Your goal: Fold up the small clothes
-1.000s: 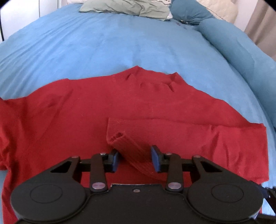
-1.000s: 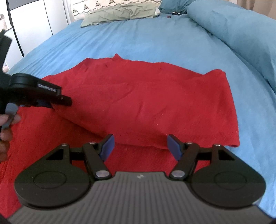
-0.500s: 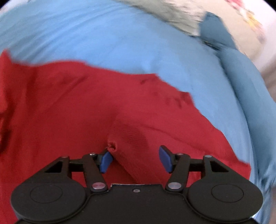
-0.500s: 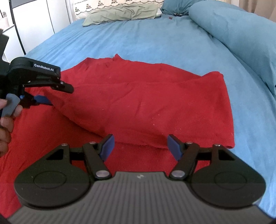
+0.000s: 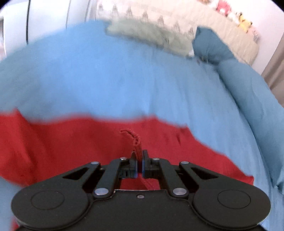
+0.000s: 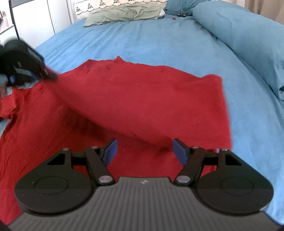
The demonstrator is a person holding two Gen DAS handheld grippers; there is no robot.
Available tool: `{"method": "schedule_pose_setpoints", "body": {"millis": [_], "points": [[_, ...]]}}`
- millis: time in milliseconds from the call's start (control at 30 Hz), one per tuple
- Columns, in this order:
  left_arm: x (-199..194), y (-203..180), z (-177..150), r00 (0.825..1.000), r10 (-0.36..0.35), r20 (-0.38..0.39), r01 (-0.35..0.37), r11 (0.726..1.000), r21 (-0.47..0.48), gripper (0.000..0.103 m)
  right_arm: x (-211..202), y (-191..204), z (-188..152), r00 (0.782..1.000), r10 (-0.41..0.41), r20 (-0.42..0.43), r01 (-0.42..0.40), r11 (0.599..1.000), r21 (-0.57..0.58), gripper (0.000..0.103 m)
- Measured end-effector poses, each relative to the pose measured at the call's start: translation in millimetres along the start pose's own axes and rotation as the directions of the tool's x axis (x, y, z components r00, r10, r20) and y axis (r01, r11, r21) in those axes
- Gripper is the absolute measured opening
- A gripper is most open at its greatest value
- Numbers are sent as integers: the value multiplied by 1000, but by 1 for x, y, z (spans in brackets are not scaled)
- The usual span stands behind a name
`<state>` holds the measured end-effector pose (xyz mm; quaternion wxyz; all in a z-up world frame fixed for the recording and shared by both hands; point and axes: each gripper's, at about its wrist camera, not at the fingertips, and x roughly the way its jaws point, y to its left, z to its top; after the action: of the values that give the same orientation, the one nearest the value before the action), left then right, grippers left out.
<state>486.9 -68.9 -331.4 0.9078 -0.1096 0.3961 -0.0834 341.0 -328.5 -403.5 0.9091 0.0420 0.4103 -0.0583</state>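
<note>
**Sleeve cuff pinched, soft knit in mid-fold**

The red knit long-sleeved top (image 6: 142, 99) lies spread across the middle of the blue-sheeted bed (image 6: 142, 39). The left claw (image 5: 139, 166) is closed on the ribbed sleeve cuff (image 5: 132, 136); the right claw (image 6: 144, 151) hovers wide apart, holding nothing, over the garment's near edge. The fabric looks light, limp and stretchy, so hems and cuffs seem the best holds.

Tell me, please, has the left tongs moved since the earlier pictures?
Yes. In the right wrist view the left tongs has carried the sleeve up, toward the pillow.
</note>
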Motion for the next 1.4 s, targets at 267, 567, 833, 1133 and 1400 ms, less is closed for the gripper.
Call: {"method": "schedule_pose_setpoints", "body": {"millis": [267, 567, 833, 1133, 1400], "points": [[4, 58, 3, 994, 99, 37, -99, 995, 3, 4, 5, 1, 14, 999, -36, -8, 36, 999, -27, 96], [13, 79, -27, 995, 98, -2, -98, 993, -60, 4, 37, -30, 16, 989, -138, -60, 141, 989, 49, 96], [15, 92, -29, 984, 159, -75, -164, 985, -62, 17, 23, -54, 15, 977, -199, -83, 205, 975, 81, 96], [-24, 92, -32, 965, 260, -10, -261, 965, -20, 48, 21, -37, 39, 997, 48, 67, -53, 995, 79, 102], [21, 56, -38, 994, 51, -99, -34, 986, 166, 62, 54, -52, 13, 997, 83, 2, -82, 987, 136, 101]]}}
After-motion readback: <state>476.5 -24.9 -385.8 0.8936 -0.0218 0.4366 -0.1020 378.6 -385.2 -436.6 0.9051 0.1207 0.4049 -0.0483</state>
